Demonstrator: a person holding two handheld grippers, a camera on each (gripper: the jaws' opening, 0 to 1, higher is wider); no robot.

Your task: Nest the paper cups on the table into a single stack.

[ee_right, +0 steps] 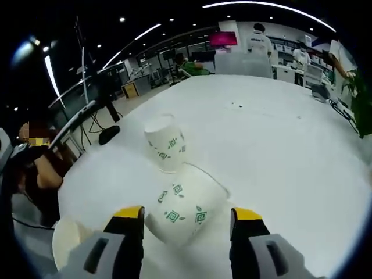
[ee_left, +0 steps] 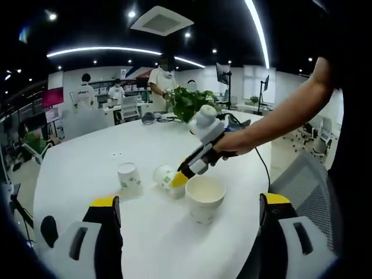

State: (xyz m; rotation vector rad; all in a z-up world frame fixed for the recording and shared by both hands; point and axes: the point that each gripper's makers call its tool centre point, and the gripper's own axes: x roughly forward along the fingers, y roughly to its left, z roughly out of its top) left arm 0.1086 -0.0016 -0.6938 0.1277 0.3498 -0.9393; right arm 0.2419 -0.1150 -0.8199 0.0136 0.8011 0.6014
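Three white paper cups with green prints are on the round white table [ee_left: 87, 168]. One stands upside down [ee_left: 129, 180] [ee_right: 165, 142]. One lies on its side [ee_left: 164, 174] [ee_right: 183, 210], and my right gripper [ee_left: 180, 178] [ee_right: 188, 214] is shut on it, a jaw against each flank. The third stands upright, mouth up [ee_left: 204, 196], and its rim shows at the lower left in the right gripper view [ee_right: 68, 239]. My left gripper [ee_left: 190, 204] is open, low over the near table edge, with the upright cup just ahead between its jaws.
A potted plant [ee_left: 189, 102] and a black cable [ee_left: 263, 168] sit at the table's far side. A grey mesh chair [ee_left: 308, 186] stands at the right. A dark mouse [ee_right: 108, 135] lies near the table edge. Several people stand at desks behind.
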